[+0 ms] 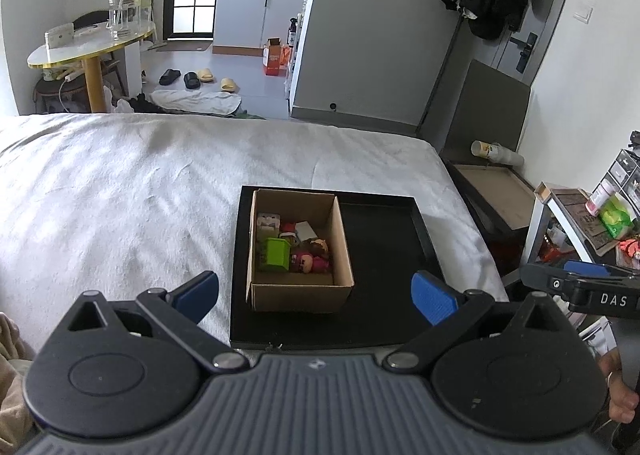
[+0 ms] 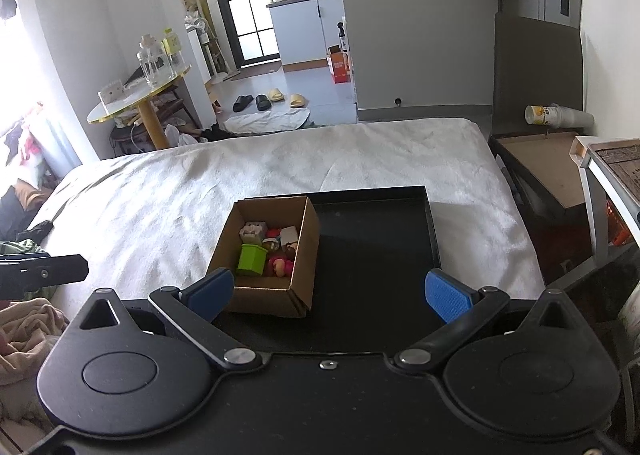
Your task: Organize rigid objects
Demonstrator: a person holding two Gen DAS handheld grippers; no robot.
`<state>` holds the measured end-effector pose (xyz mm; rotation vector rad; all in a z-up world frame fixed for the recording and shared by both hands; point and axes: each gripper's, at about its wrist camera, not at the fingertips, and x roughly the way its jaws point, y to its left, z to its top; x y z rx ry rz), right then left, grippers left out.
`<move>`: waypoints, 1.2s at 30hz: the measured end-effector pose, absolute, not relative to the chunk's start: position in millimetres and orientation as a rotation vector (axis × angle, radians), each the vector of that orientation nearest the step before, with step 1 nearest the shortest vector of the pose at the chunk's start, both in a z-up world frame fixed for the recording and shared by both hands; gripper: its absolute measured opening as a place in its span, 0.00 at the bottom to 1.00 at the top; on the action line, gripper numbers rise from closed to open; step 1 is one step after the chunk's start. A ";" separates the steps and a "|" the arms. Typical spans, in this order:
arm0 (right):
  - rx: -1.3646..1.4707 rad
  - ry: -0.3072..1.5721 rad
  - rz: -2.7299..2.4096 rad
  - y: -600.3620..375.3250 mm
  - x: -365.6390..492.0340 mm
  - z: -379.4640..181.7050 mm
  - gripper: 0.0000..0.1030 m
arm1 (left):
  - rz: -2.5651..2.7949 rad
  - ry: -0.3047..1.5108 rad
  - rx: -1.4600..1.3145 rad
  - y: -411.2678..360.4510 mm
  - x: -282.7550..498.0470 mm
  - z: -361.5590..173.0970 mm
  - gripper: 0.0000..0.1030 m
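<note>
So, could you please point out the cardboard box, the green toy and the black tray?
cardboard box [image 1: 298,297]: left wrist view, near outer wall.
green toy [image 2: 251,259]: right wrist view, its front face.
black tray [image 1: 384,239]: left wrist view, bare floor.

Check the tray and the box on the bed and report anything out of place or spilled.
Nothing stands out. The cardboard box sits upright on the left part of the black tray, with the toys all inside it. No toy lies on the tray or the bed. Both grippers, left and right, hang open and hold nothing.

Open cardboard box [image 1: 300,251] upright on left part of black tray [image 1: 384,247], ahead of both grippers. Inside: green block [image 1: 274,253], small figurines [image 1: 310,255], packed loosely. Rest of tray bare.
</note>
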<state>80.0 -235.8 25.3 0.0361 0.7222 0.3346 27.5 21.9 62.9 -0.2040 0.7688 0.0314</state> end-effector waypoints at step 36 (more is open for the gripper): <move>0.037 0.737 0.330 -243.4 77.1 21.5 1.00 | 0.011 0.805 -0.152 9.0 31.8 56.1 0.99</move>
